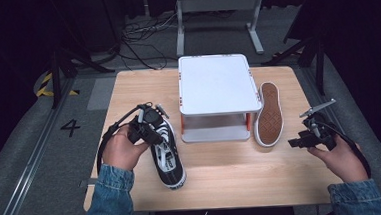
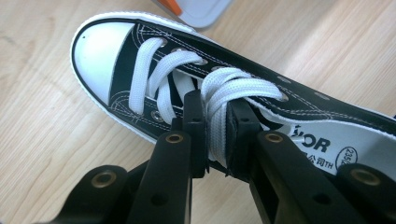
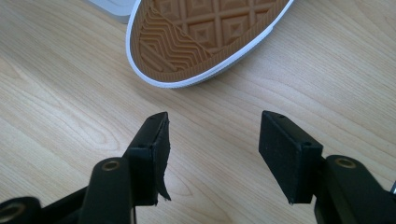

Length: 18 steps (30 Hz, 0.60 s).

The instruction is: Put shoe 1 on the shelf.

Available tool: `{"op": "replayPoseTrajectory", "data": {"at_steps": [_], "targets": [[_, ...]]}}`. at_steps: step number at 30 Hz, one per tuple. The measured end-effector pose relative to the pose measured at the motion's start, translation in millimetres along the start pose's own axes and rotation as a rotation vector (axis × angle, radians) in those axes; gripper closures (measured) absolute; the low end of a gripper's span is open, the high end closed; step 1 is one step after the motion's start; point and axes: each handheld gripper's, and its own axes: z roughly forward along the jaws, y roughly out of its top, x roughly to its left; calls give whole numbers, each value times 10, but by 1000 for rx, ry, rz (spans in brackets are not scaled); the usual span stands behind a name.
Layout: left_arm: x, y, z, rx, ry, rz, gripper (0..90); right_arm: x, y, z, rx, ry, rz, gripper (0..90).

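Left gripper (image 2: 215, 122) of mine pinched the white laces (image 2: 224, 93) of the black canvas sneaker (image 1: 167, 151); right gripper (image 3: 212, 140) hung wide above the wooden counter (image 3: 70, 116).

The high view is lit from above: the table (image 1: 222, 175) is bright and evenly lit, while the surroundings at the upper left and right corners sink into near black. The white stand (image 1: 218, 83) is almost washed out, with a soft shadow beneath it. That picture is slightly soft and grainy. Both gripper views are bright and warm, with sharp wood grain mid-frame. The black jaws along the bottom edges are out of focus and loom large, and the laces (image 2: 224, 88) are crisp with a mild sheen.
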Motion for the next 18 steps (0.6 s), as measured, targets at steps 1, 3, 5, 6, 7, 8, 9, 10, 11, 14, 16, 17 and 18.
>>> {"op": "replayPoseTrajectory", "data": {"at_steps": [1, 3, 5, 6, 7, 8, 9, 10, 11, 14, 16, 17, 18], "targets": [[0, 2, -33, -6, 7, -9, 815, 0, 3, 3, 1, 0, -2, 442], [-3, 25, -147, -7, 26, -15, 814, 1, 4, 9, 3, 0, 0, 442], [0, 52, -242, -16, 42, -14, 814, -6, 0, 9, 2, 0, 2, 441], [1, 62, -278, -20, 49, -14, 814, -9, -3, 6, 2, 0, 5, 442], [2, 82, -334, -25, 56, -11, 814, -12, -5, 2, 3, -1, 5, 441], [2, 94, -366, -32, 60, -10, 814, -16, -10, -4, 0, 0, 7, 441], [0, 116, -419, -38, 67, -12, 814, -17, -12, -7, 0, -2, 9, 441], [0, 137, -459, -43, 76, -6, 814, -23, -18, -11, -3, -3, 8, 442], [-2, 164, -507, -47, 83, -2, 814, -24, -22, -13, -3, -4, 10, 442], [-9, 235, -604, -56, 98, 10, 815, -30, -41, -18, -2, -4, 14, 442], [-11, 275, -673, -64, 105, 17, 815, -41, -62, -30, -1, -7, 22, 442], [-6, 293, -709, -69, 103, 23, 815, -47, -72, -35, -4, -7, 23, 442], [-3, 305, -734, -78, 104, 25, 815, -55, -82, -42, -5, -9, 25, 442]]}}
